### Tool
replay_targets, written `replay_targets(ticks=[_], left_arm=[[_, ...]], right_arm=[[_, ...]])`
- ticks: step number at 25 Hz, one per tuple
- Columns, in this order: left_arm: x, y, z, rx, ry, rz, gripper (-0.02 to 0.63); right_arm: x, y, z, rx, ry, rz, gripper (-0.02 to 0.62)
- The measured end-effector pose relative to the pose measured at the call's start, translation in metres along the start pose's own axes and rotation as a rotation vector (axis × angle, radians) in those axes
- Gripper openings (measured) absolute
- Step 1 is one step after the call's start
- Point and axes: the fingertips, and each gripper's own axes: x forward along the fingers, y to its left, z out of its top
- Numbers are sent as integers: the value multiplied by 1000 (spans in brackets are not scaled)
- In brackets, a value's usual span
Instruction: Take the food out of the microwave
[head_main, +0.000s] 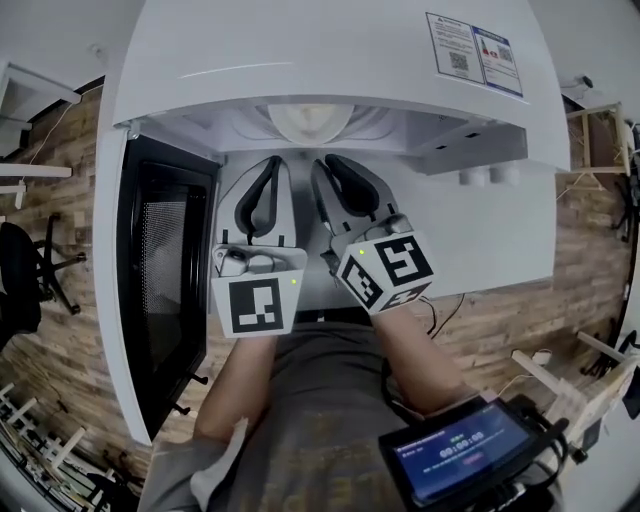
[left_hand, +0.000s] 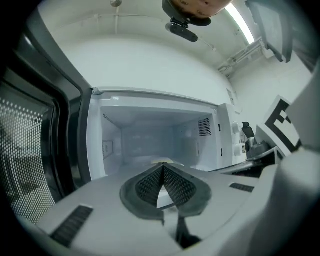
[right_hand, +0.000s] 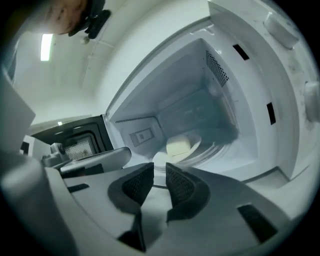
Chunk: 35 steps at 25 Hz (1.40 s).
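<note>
The microwave door (head_main: 165, 280) stands swung open at the left. The left tool (left_hand: 162, 169) points into the cavity, its jaws together and empty. Just beside it, the right tool (right_hand: 160, 172) has its jaws slightly apart with nothing between them. The pale food (right_hand: 178, 145) sits on a plate (right_hand: 199, 144) deep inside the microwave (head_main: 300, 60).
</note>
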Motion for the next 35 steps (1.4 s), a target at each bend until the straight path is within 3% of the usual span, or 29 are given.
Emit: replay_targets(ticks=[3,9,15,22,25,35], left_arm=[[-1,1,5,-10,14,0,8],[0,7,10,-13,35,1,8],[5,11,12,-31,54,4,8],[7,19,9,-50,71,13,8],[10,19,9,-55,65,11,8],[6,20,10,-59,64,10,8]], right_arm=[[2,2,0,125,15,13,86],[9,-11,-5,490,40,-7,96],[22,-16,-1,665,56,-3,153],[33,-19,4,885,67,-11,130],[36,-25,1,912,80,-50,49],[13,-20,-5,903,63,-26,44]])
